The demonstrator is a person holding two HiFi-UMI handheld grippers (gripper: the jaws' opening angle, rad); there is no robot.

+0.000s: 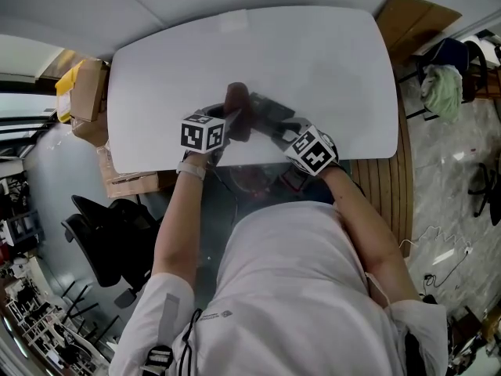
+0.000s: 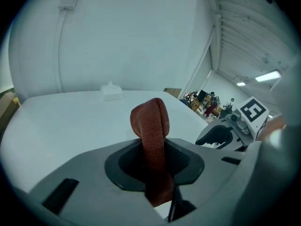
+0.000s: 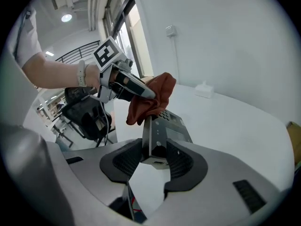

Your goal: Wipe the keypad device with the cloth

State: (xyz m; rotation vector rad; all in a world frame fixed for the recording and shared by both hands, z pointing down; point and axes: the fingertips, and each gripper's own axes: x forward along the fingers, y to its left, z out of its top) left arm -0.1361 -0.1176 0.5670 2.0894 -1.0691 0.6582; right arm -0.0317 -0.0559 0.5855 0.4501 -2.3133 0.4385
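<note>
A dark grey keypad device [image 3: 162, 131] is clamped at its near end between the jaws of my right gripper [image 3: 157, 157], which is shut on it above the white table [image 1: 329, 61]. My left gripper [image 2: 153, 161] is shut on a rust-red cloth [image 2: 151, 126], whose folded end sticks up past the jaws. In the right gripper view the cloth [image 3: 153, 98] lies against the device's far end, by its keys, with the left gripper [image 3: 129, 86] behind it. In the head view the cloth [image 1: 237, 99] and the device [image 1: 274, 116] meet between the left gripper [image 1: 231, 124] and the right gripper [image 1: 286, 135], near the table's front edge.
A small white object [image 2: 112, 90] lies on the table further out. Cardboard boxes [image 1: 88, 92] stand off the table's left end and a black office chair [image 1: 102, 241] sits below them. A wooden panel [image 1: 387, 186] runs along the table's right side.
</note>
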